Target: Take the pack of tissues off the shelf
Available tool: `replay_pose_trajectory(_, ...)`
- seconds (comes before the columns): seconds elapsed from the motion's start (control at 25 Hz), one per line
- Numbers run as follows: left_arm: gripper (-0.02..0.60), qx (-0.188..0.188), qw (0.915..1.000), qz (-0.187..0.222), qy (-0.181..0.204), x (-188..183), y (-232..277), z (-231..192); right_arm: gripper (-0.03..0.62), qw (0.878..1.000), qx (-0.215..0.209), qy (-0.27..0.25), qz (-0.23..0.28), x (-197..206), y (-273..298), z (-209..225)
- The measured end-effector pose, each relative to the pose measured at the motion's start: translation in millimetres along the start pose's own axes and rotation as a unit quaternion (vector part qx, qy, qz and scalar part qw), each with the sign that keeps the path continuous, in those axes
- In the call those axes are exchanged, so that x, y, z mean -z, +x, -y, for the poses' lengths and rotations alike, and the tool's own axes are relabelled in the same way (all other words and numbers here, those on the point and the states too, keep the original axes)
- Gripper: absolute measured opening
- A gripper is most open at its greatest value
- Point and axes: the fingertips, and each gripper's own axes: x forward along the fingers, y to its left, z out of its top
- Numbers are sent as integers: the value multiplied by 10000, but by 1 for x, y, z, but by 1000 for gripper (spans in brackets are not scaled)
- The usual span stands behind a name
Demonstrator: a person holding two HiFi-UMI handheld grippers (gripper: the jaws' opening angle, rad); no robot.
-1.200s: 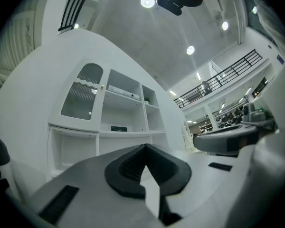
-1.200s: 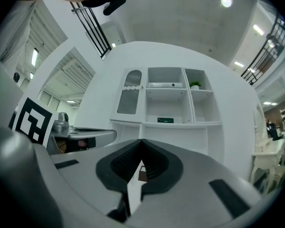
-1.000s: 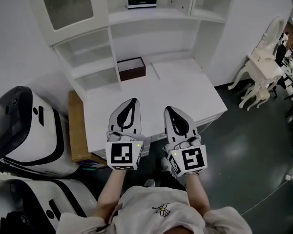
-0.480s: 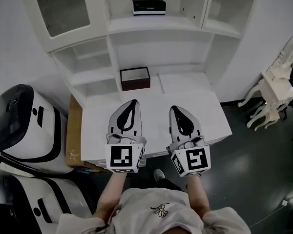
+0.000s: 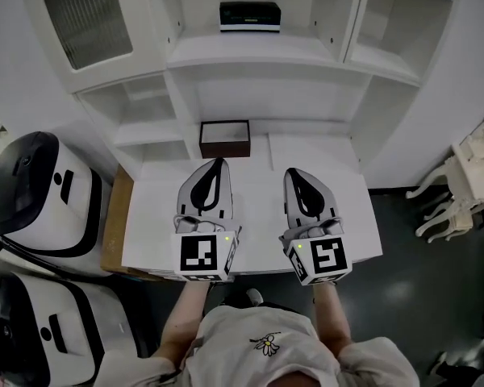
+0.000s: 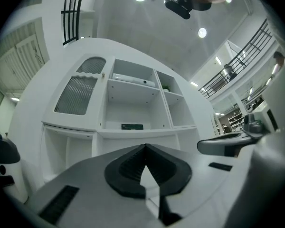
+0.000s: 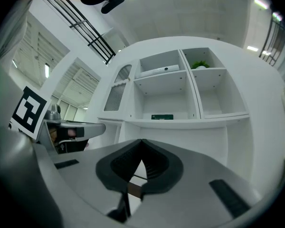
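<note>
Two grippers sit side by side over the white desk [image 5: 258, 220]. Our left gripper [image 5: 218, 162] has its jaws pressed together with nothing in them. Our right gripper [image 5: 294, 172] is clenched tight and empty too. The pack [image 5: 249, 16] lies on a shelf [image 5: 250, 48] in the middle of the white cupboard, well apart from both grippers.

Our head view shows things the gripper views miss. We see a brown box [image 5: 224, 139] at the back of the desk, near the left gripper's tips. We also see big white and black machines [image 5: 40, 192] on the floor to the left and a white chair [image 5: 468, 188] to the right. The gripper views look up higher. They show a long white thing [image 7: 156, 71] on the shelf above the pack and a green plant [image 7: 199, 64] in the top right space. The head view cuts those off.

A second ago the cupboard looked tilted and farther off. Now we face it straight on, and it fills more of the head view. The grippers reach farther over the desk. The jaws were closed then too, and the pack has not moved.
</note>
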Motion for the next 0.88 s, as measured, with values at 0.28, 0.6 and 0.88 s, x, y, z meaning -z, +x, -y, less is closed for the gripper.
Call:
replay_pose_trajectory(0.28, -2, -175, 9997, -128, 76, 7, 10, -4, -2, 9998, -74, 201, -29, 10, 15, 14)
replay_pose_trajectory(0.6, -2, -171, 9996, -235, 61, 17, 18, -11, -2, 9998, -20, 186, -94, 14, 23, 20)
replay_pose_trajectory(0.88, -2, -147, 9997, -166, 47, 11, 28, -16, -2, 9995, 106, 267, -124, 13, 30, 32)
